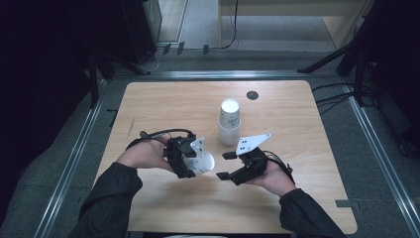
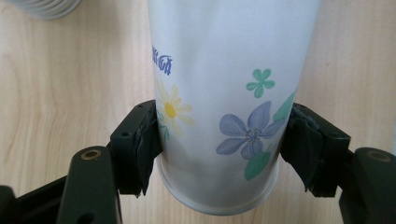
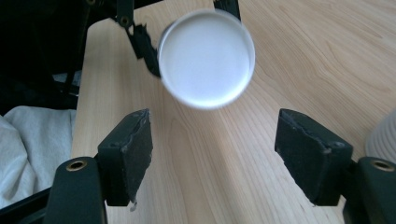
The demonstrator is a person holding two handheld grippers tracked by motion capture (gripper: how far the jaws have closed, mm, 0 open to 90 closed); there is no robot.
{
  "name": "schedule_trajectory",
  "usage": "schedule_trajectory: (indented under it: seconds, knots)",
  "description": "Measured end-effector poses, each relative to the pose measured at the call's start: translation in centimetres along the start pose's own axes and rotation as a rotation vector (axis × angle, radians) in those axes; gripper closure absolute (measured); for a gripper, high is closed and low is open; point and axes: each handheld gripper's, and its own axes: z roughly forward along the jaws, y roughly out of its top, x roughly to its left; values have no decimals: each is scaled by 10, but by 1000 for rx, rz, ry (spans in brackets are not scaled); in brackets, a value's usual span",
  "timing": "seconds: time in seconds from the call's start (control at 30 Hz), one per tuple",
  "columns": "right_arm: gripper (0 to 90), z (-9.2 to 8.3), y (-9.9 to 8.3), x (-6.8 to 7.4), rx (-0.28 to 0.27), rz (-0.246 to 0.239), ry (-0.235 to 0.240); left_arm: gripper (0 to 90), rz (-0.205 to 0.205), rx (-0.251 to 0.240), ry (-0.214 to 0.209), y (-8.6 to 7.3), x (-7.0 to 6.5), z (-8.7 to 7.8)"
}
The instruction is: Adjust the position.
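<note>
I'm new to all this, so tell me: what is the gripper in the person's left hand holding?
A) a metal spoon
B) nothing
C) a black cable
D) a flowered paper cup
D: the left gripper has both pads pressed on the sides of the flowered paper cup, which lies sideways between its jaws.

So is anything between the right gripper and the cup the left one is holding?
Nothing visible. The right gripper stands open, facing the end of the cup held by the left gripper, with just bare table underneath.

light wooden table (image 1: pixel 163 104), stack of paper cups (image 1: pixel 229 123), dark round disc (image 1: pixel 252 95)
</note>
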Motion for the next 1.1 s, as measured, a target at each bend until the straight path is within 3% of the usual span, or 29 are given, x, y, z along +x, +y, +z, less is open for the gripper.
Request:
schedule_trajectory:
  seconds: [0.13, 0.27, 0.7, 0.9, 1.1]
  knots:
    - [271, 5, 3, -1, -17, 7, 26, 318, 15, -20, -35, 3, -1, 4]
    - [253, 11, 4, 2, -3, 2, 44, 316, 11, -20, -41, 5, -1, 8]
    - [250, 27, 8, 7, 25, -9, 48, 316, 26, -61, -65, 12, -5, 9]
    - [344, 27, 9, 9, 27, -23, 59, 315, 27, -71, -73, 12, -5, 9]
    - [346, 26, 10, 9, 31, -25, 58, 261, 10, -97, -80, 11, -4, 9]
